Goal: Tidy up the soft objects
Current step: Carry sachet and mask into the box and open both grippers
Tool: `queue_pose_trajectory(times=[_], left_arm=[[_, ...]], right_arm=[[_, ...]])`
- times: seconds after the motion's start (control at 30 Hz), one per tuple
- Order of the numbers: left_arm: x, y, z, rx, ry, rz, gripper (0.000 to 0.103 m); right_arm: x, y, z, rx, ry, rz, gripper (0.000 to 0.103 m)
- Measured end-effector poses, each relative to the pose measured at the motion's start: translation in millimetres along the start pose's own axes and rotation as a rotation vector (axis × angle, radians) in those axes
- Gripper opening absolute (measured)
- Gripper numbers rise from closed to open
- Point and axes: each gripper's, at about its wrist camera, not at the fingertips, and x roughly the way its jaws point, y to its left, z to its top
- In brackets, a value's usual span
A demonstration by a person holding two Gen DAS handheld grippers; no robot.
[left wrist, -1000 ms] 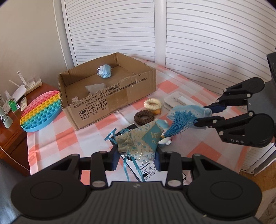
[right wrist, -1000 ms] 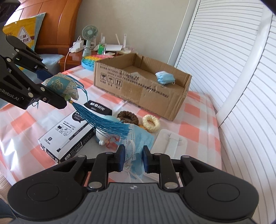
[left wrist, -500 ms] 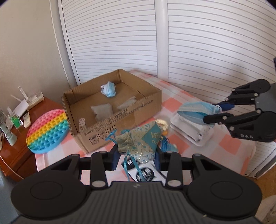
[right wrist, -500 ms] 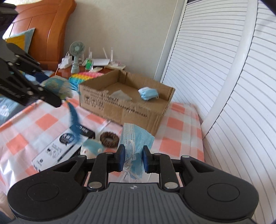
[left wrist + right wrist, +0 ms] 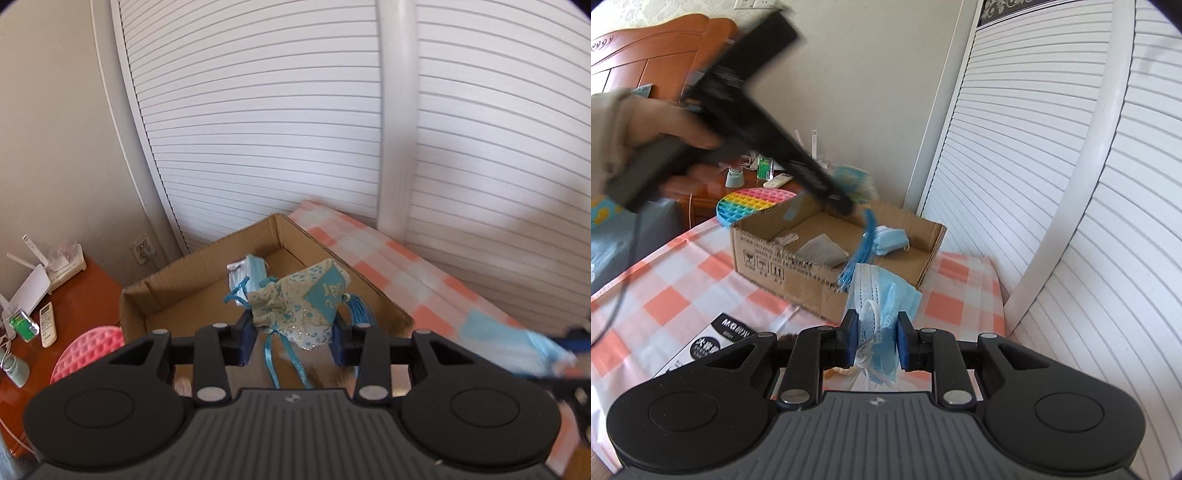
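Observation:
My left gripper hangs over the open cardboard box with a patterned teal and cream pouch between its pads. Its jaws are opening, and the pads still touch the pouch. The pouch's blue tassel dangles over the box. In the right wrist view that gripper is blurred, held by a person's hand. My right gripper is shut on a blue face mask, just short of the box's near wall. Another blue mask and a grey cloth lie inside the box.
A rainbow pop toy lies behind the box. A black and white carton rests on the checked tablecloth. The wooden nightstand holds a router and a remote. White louvred doors stand close behind and to the right.
My left gripper has carried the pouch up from the table to above the box. My right gripper has lifted the mask off the table and brought it nearer the box.

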Motion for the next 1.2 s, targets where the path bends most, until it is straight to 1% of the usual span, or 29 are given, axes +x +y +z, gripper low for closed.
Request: queue_pose_trajectory(times=[0.03,0.07,0.13,0.17,0.2,0.3,0.33,0.4,0.47,0.53,0.57,0.63,0.77,0.87,0.9,0.97,1.0,1.03,1.1,1.2], left_arm=[[11,2,4,-0.006,-0.002,0.009,0.049],[22,3,7,-0.007,-0.003,0.024,0.066],[36,4,8,-0.008,-0.006,0.07,0.083],[40,5,7,-0.016,-0.008,0.088,0.083],[42,6,4,-0.026,0.002,0.087,0.083],[38,12,-7,-0.044,0.026,0.012,0.087],[33,13,-11,-0.04,0.021,0.021,0.089],[24,15,-18,-0.031,0.027,0.064,0.09],[10,16,-26,-0.035,0.037,0.085,0.091],[-8,16,-35,-0.043,0.045,0.082,0.092],[-18,15,-42,-0.049,0.038,0.077,0.095],[-38,10,-56,-0.07,0.024,0.073,0.097],[-73,-2,-87,-0.095,0.0,0.082,0.097],[-90,-4,-107,-0.135,-0.005,0.087,0.097],[-93,-5,-113,-0.148,-0.002,0.09,0.097],[-98,-8,-125,-0.166,0.009,0.104,0.098],[-100,-10,-130,-0.169,0.018,0.113,0.098],[-102,-11,-135,-0.169,0.024,0.122,0.098],[-107,-14,-143,-0.175,0.029,0.13,0.098],[-113,-15,-152,-0.198,0.022,0.125,0.098]], right_arm=[[3,-1,2,0.0,-0.001,-0.004,0.025],[5,-2,3,-0.002,-0.001,-0.004,0.025],[10,-5,5,-0.004,-0.002,-0.007,0.025],[13,-6,7,-0.005,0.0,-0.007,0.025],[15,-7,8,-0.005,0.001,-0.006,0.025],[23,-9,13,-0.006,0.004,-0.001,0.025],[25,-9,14,-0.005,0.005,0.002,0.025],[30,-9,16,-0.001,0.008,0.008,0.025],[34,-8,19,-0.004,0.01,0.005,0.025],[40,-8,24,-0.005,0.018,0.009,0.025],[44,-8,26,-0.004,0.022,0.011,0.025],[54,-10,34,0.001,0.029,0.014,0.025],[79,-12,54,0.003,0.039,0.017,0.025],[102,-14,72,0.012,0.045,0.006,0.026],[110,-15,79,0.017,0.051,0.005,0.03],[122,-16,87,0.028,0.04,-0.012,0.054],[128,-16,90,0.032,0.043,-0.019,0.081],[133,-17,91,0.039,0.046,-0.016,0.098],[136,-20,91,0.062,0.032,-0.003,0.101],[133,-17,88,0.081,0.046,0.006,0.102]])
